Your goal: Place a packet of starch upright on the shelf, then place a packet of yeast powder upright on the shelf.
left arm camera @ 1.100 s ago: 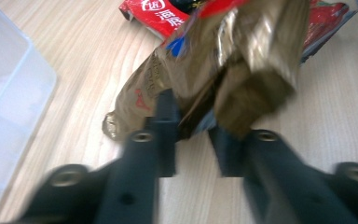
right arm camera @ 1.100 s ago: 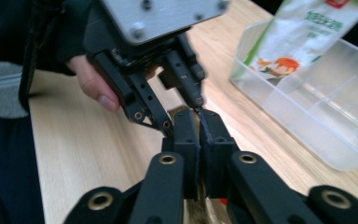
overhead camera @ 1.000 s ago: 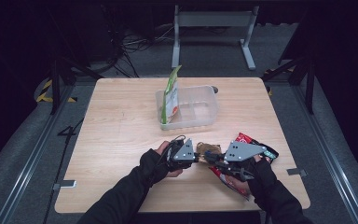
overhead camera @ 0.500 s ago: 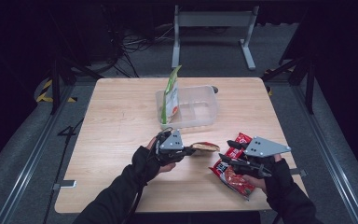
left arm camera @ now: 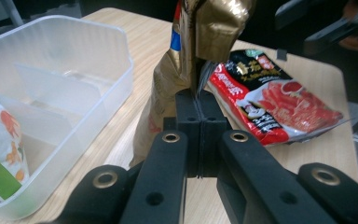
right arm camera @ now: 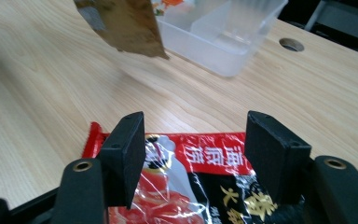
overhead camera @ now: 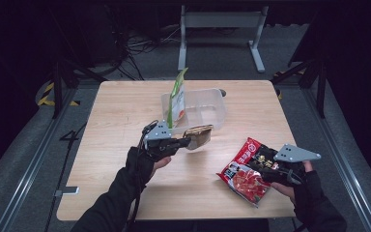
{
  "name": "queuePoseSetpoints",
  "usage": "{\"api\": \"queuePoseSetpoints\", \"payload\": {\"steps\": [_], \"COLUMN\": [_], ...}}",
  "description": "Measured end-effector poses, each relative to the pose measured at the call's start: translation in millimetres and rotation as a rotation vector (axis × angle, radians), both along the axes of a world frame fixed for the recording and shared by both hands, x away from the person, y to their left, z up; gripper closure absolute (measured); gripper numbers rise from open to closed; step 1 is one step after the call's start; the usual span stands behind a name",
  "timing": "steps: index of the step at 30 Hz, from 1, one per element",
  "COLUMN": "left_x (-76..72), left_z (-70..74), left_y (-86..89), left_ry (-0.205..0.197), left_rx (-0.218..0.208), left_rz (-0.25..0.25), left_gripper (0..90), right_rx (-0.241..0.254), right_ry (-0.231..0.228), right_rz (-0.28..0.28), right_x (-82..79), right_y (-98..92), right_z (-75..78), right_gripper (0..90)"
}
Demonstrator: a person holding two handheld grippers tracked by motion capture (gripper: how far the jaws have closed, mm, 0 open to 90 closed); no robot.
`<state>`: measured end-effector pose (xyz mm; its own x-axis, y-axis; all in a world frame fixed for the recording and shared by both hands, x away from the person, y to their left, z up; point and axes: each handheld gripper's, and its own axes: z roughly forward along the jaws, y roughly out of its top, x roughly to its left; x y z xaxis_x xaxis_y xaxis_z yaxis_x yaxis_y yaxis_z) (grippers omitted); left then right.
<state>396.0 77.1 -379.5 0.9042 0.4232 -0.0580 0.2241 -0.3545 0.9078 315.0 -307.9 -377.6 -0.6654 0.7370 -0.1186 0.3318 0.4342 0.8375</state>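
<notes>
The left gripper [overhead camera: 189, 141] has its jaws pinched tight on the sealed edge of a gold foil snack packet [overhead camera: 199, 136], which hangs clear of the wooden table [overhead camera: 125, 111], just in front of the clear plastic bin [overhead camera: 207, 99] that stands near the middle of the table toward its far edge. A green-and-white pouch [overhead camera: 177, 99] stands upright against the bin's left wall, and the left gripper view shows a divider [left arm camera: 46, 88] with bare floor beside it.

The right gripper [right arm camera: 193, 149] has just been opening; its jaws stand apart over the red instant-noodle packet [overhead camera: 245, 169], which lies flat near the table's front right corner, with nothing gripped.

The work in hand looks like carrying the gold packet into the bin. To do it well, I'd say lift it enough that its hanging bottom clears the near wall, bring it over the free space right of the pouch, and lower it before letting go, so the light foil doesn't catch the rim or tip the pouch. The pinch is thin, on the seam alone, so a slow, steady swing seems wise.
</notes>
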Motion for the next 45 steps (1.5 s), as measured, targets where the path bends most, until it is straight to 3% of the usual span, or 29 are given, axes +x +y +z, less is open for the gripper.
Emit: {"api": "queuePoseSetpoints", "payload": {"steps": [5,8,12,13,15,21,26,31,33,39,45], "left_x": [-0.5,1.5,4.2,5.7,7.8,14.2,24.6,38.8,44.0,61.2,75.6], "left_z": [5.2,7.8,10.1,12.0,13.7,21.3,27.7,28.4,27.6,26.3,24.4], "left_y": [5.3,9.9,13.7,15.4,17.8,17.5,6.9,-5.1,-8.7,-25.2,-37.5], "left_ry": [0.0,0.02,0.024,0.015,0.042,0.041,0.029,0.043,0.053,0.039,0.042], "left_rx": [-0.041,-0.08,-0.098,-0.103,-0.142,-0.185,-0.206,-0.223,-0.243,-0.234,-0.257], "left_rz": [0.04,0.074,0.095,0.116,0.128,0.207,0.276,0.344,0.357,0.414,0.464], "left_gripper": [90.0,90.0,90.0,90.0,90.0,90.0,90.0,90.0,90.0,90.0,90.0], "right_rx": [0.016,0.012,0.014,0.013,0.014,0.008,-0.002,-0.012,-0.016,-0.025,-0.031], "right_ry": [0.009,0.011,0.008,0.007,0.013,0.016,0.021,0.029,0.029,0.032,0.038], "right_rz": [-0.024,-0.023,-0.018,-0.015,-0.013,-0.006,-0.003,0.003,0.003,0.007,0.007], "right_x": [4.3,6.0,6.7,6.4,5.6,5.0,5.3,5.5,5.4,5.5,5.5], "right_y": [-5.6,-4.0,-3.2,-3.0,-2.7,-0.3,1.5,3.3,3.8,4.9,5.7], "right_z": [-2.7,-3.7,-3.7,-3.9,-4.5,-7.4,-9.9,-12.7,-13.3,-15.1,-17.0], "right_gripper": [38.2,37.7,37.1,36.8,35.9,33.6,33.2,32.9,32.8,32.6,32.5]}}
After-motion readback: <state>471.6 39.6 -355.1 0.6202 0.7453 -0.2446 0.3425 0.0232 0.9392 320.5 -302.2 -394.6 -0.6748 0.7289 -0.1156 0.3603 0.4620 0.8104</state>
